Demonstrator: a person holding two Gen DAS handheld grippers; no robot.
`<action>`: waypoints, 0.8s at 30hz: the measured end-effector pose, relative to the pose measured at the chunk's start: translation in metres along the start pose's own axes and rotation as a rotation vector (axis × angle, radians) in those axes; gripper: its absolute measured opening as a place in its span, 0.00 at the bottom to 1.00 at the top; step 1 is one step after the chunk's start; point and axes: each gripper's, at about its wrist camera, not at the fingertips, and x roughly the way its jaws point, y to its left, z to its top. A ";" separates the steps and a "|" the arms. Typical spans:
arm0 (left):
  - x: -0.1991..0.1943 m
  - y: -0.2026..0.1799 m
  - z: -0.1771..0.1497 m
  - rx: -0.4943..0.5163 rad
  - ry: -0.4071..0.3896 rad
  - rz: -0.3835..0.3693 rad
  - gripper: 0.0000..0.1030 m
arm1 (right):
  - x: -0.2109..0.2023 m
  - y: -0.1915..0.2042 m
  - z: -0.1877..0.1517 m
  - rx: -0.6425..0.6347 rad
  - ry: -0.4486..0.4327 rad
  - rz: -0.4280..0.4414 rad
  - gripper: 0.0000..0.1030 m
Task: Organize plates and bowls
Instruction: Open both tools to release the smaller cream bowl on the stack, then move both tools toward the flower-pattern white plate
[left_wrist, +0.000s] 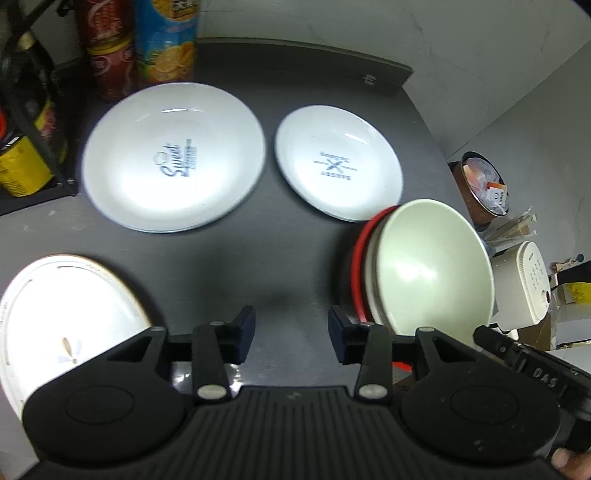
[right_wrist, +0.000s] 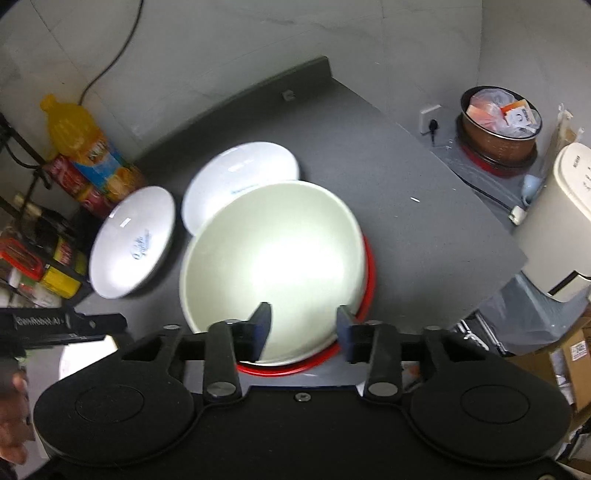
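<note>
A pale green bowl is nested in a red bowl on the dark table; the stack also shows in the left wrist view. Two white printed plates lie behind: a large one and a smaller one. A gold-rimmed white plate lies at the front left. My left gripper is open and empty above bare table between that plate and the bowls. My right gripper is open, fingers hovering over the green bowl's near rim, holding nothing.
Chip cans and a bottle rack stand at the back left. Off the table's right edge are a copper bin and a white appliance. The table's right edge is close to the bowls.
</note>
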 end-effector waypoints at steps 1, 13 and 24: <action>-0.002 0.004 0.000 0.000 -0.003 0.005 0.43 | -0.002 0.005 0.000 -0.006 -0.008 -0.003 0.45; -0.034 0.058 -0.017 -0.016 -0.046 0.052 0.67 | 0.000 0.073 -0.008 -0.102 -0.002 0.059 0.67; -0.060 0.105 -0.046 -0.003 -0.063 0.078 0.77 | -0.001 0.138 -0.031 -0.199 0.009 0.086 0.87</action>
